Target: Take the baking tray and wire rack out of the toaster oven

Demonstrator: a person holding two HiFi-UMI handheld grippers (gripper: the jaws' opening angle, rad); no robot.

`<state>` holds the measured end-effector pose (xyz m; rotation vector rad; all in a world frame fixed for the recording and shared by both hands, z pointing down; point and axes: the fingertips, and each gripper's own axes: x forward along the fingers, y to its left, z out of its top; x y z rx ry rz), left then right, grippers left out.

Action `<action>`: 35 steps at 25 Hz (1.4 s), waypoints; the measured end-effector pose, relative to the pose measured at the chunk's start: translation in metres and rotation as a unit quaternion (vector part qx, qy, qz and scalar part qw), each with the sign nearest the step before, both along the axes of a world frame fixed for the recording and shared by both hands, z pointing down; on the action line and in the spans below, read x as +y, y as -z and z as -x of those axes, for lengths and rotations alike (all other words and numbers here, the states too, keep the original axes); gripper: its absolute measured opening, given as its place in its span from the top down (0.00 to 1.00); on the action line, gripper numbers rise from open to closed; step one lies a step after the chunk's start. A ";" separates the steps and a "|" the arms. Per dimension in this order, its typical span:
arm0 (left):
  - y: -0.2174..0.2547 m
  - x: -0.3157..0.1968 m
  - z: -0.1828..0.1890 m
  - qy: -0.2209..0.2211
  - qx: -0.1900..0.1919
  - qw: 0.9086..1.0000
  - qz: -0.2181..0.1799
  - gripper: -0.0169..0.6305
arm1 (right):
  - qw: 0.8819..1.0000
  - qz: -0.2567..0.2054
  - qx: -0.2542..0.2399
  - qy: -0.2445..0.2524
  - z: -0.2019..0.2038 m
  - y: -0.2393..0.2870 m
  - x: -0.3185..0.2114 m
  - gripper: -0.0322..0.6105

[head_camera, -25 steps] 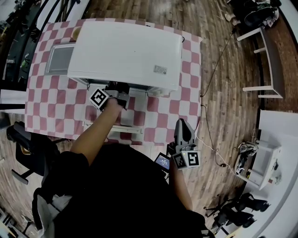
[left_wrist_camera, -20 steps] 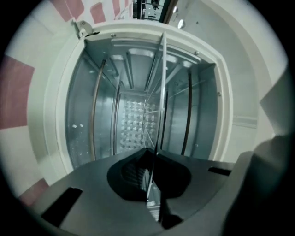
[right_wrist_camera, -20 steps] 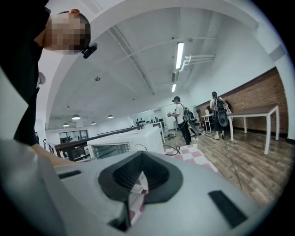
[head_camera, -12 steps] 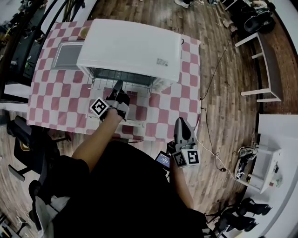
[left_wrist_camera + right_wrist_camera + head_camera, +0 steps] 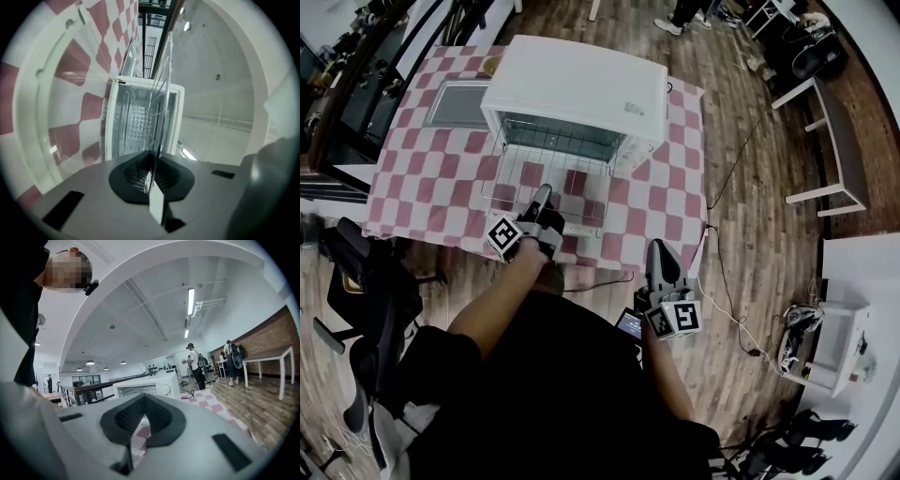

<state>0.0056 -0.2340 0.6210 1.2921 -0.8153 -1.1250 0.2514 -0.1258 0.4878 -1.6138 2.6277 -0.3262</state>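
The white toaster oven (image 5: 572,89) stands on the checkered table with its glass door (image 5: 70,93) folded down. The wire rack (image 5: 525,173) is drawn nearly out of the oven's mouth and hangs over the door. My left gripper (image 5: 542,202) is shut on the middle of the rack's front wire; in the left gripper view the rack (image 5: 161,93) runs edge-on from the left gripper (image 5: 152,173) toward the oven (image 5: 140,122). The grey baking tray (image 5: 459,103) lies on the cloth left of the oven. My right gripper (image 5: 661,272) hovers off the table's near right corner, shut and empty, as the right gripper view (image 5: 143,427) shows.
The table's front edge (image 5: 487,248) is just under my left hand. A black chair (image 5: 366,281) stands at the left. A power cable (image 5: 722,187) trails over the wooden floor on the right, near white benches (image 5: 844,122). People (image 5: 194,366) stand far off.
My left gripper has drawn back toward me, pulling the wire rack out of the oven over the open door. The right gripper has shifted only a little.
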 end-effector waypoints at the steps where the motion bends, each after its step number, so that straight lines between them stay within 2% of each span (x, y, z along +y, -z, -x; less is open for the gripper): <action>1: 0.002 0.010 0.001 -0.002 0.003 1.000 -0.001 0.99 | 1.000 -0.002 -0.008 0.004 0.003 0.001 0.009 0.95; 5: 0.009 0.051 0.004 -0.010 0.001 1.000 -0.004 0.99 | 0.999 -0.006 -0.033 0.015 0.012 0.002 0.043 0.95; 9: 0.018 0.085 0.018 -0.010 -0.006 1.000 -0.012 0.99 | 0.999 -0.013 -0.033 0.025 0.021 0.001 0.068 0.95; 15: 0.025 0.141 0.051 0.008 -0.009 1.000 -0.003 0.99 | 0.999 -0.028 -0.022 0.034 0.035 0.007 0.097 0.95; 18: 0.026 0.165 0.074 0.017 -0.022 1.000 0.001 0.99 | 0.998 -0.037 -0.003 0.046 0.048 0.008 0.107 0.95; 25: 0.035 0.201 0.137 0.052 -0.035 0.998 0.004 0.99 | 0.995 -0.038 -0.013 0.089 0.092 0.007 0.109 0.95; 31: 0.036 0.208 0.200 0.088 -0.040 0.995 0.015 0.99 | 0.992 -0.033 -0.012 0.122 0.132 0.004 0.093 0.95; 35: 0.032 0.192 0.249 0.111 -0.044 0.993 0.017 0.99 | 0.991 -0.033 -0.017 0.127 0.161 0.001 0.068 0.95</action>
